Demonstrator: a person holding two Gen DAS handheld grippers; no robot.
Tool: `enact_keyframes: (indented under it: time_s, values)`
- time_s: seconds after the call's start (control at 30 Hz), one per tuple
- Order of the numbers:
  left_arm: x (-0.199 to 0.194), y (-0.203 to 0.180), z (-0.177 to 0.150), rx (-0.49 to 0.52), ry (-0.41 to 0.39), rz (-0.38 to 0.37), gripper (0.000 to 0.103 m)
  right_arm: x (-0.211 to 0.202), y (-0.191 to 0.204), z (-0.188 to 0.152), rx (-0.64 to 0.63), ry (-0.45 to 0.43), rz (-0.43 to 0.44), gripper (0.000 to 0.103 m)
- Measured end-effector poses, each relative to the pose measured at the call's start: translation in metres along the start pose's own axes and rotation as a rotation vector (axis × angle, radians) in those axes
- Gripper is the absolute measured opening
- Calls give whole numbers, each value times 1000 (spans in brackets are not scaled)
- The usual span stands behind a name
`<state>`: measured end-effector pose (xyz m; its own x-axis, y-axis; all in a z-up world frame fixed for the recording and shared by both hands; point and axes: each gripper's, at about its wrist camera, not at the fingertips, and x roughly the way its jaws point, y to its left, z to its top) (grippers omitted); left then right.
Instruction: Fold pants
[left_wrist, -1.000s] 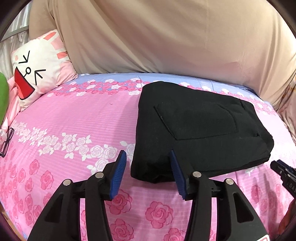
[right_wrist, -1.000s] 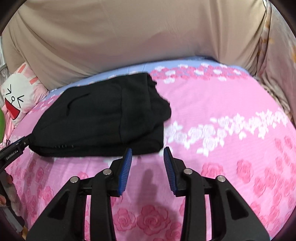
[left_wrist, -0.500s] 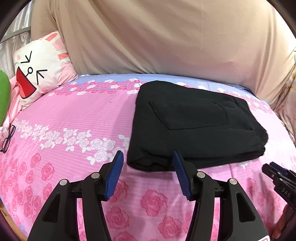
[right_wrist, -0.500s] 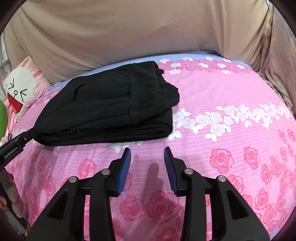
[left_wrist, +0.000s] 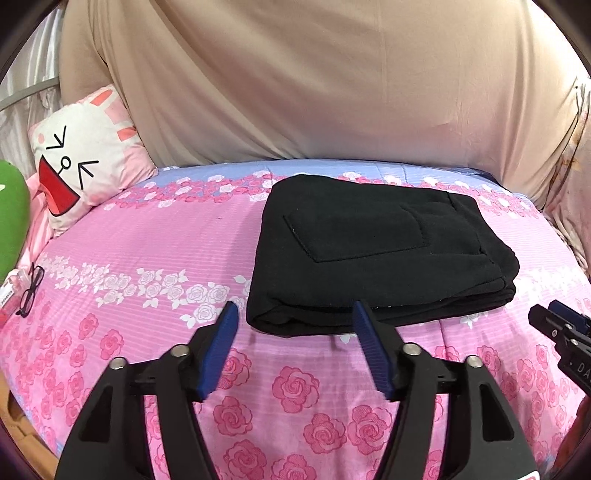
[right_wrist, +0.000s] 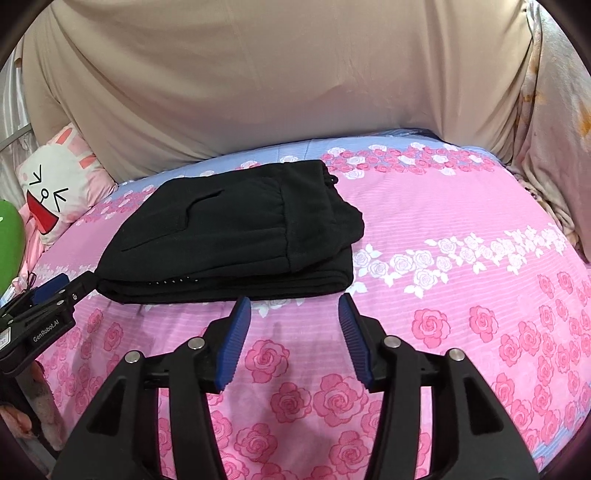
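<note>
Pants (left_wrist: 380, 254) are seen folded into a compact black stack on the pink rose-print bedsheet (left_wrist: 147, 236), lying toward the far edge of the bed, below the beige draped cloth (left_wrist: 295, 81). A patch pocket faces up, and the layered fold edge is turned toward the near edge of the bed.

Nothing is held by the left gripper (left_wrist: 291, 325): its blue pads stand wide apart, just short of the stack's near left corner, and have just been opening with only sheet between them. The right gripper (right_wrist: 294, 314) is likewise empty, its pads moderately parted and also just opened, set a little back from the stack's near right corner. Neither is seen touching the cloth.

The fold is judged to be essentially finished, so the remaining risk is disturbance. The top layer could be dragged or flipped open if a pad were caught on the loose edge during withdrawal. On the right side, where the waistband end (right_wrist: 332, 210) overhangs the lower layers unevenly, slumping is possible if the soft mattress is pressed nearby. The glasses (left_wrist: 31, 290) near the left edge of the bed could be knocked by a careless sweep.
</note>
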<state>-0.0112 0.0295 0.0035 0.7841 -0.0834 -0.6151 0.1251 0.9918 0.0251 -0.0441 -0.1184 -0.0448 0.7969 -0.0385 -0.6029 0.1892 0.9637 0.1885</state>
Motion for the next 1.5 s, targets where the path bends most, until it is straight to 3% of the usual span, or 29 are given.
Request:
enact_keyframes:
  time_s: [0.13,0.2,0.37,0.5,0.7,1.03,1.2,1.5]
  values:
    - [-8,-4,2,15,-41,34,83,-1,0,-1,-1,7,7,48]
    - [-11,-6,3,19,-63,47,87,0,3,-2,-8,10,10,48]
    - [-7,-8,3,17,-28,23,87,1,9,-4,-24,10,8,49]
    - [0,-9,0,29,0,54,87,1,13,-6,-27,6,-1,49]
    - [4,-8,-2,17,13,22,87,6,15,-8,-32,19,5,49]
    - [8,-13,-5,40,19,56,87,11,12,-9,-33,32,3,49]
    - [10,-12,-6,25,38,20,87,12,12,-9,-32,36,2,50]
    - [11,-11,-8,23,44,22,87,14,11,-9,-34,40,0,50]
